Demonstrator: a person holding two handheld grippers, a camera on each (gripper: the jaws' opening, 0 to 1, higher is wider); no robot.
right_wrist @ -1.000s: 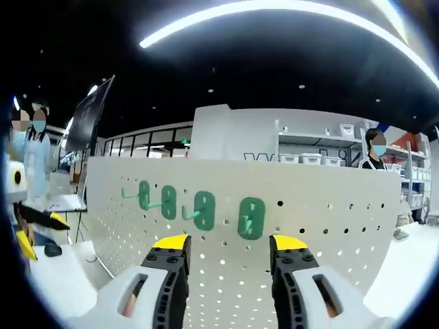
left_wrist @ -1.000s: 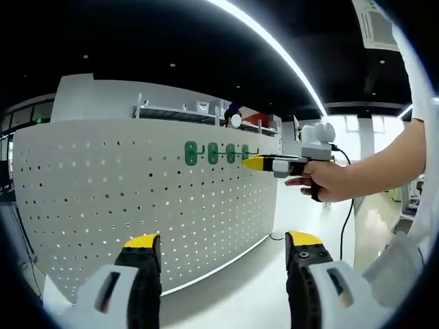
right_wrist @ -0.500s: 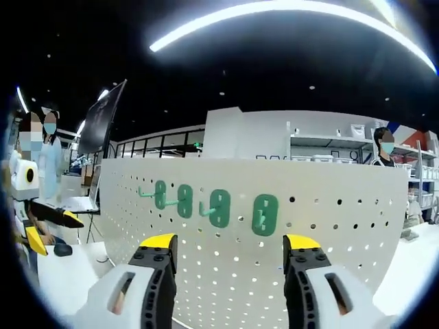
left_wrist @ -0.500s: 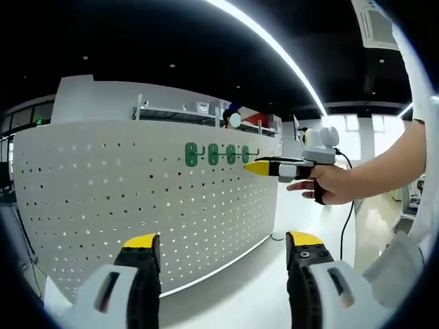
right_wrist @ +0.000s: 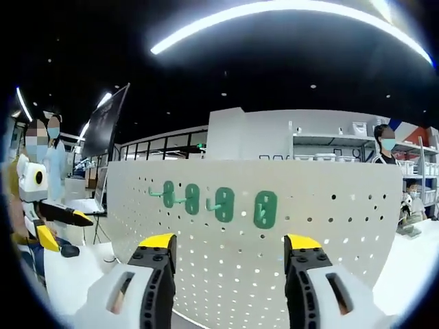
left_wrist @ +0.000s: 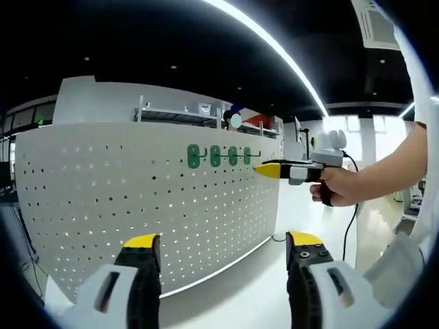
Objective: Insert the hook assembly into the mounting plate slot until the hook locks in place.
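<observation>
Standing upright on a white tabletop (left_wrist: 274, 281), a white perforated mounting board (left_wrist: 137, 199) carries 4 green plastic hook plates (left_wrist: 215, 156) in a row near its top edge. In the right gripper view the same 4 green hook plates (right_wrist: 224, 204) sit side by side on the board (right_wrist: 329, 226), and thin green prongs stick out toward the left from 2 of them.

The left gripper (left_wrist: 223, 257) rises from the bottom of its own view with its yellow-tipped jaws spread wide and nothing between them; it is held well apart from the board, below the row of hooks. The right gripper (right_wrist: 228, 257) is likewise spread, empty, its jaws framing the lower part of the board just beneath the hook plates.

In the left gripper view the right gripper (left_wrist: 274, 168) comes in from the right, gripped by a person's hand (left_wrist: 336, 186) on a bare forearm. Its yellow tips point at the board's right end, level with the hook row and just beside the last plate; whether it touches anything there, I cannot tell.

At the left edge of the right gripper view the left gripper (right_wrist: 58, 219) shows, with a masked person (right_wrist: 51, 164) behind. White shelving (right_wrist: 343, 147) with bins stands beyond the board, under long ceiling light strips (right_wrist: 288, 14).
</observation>
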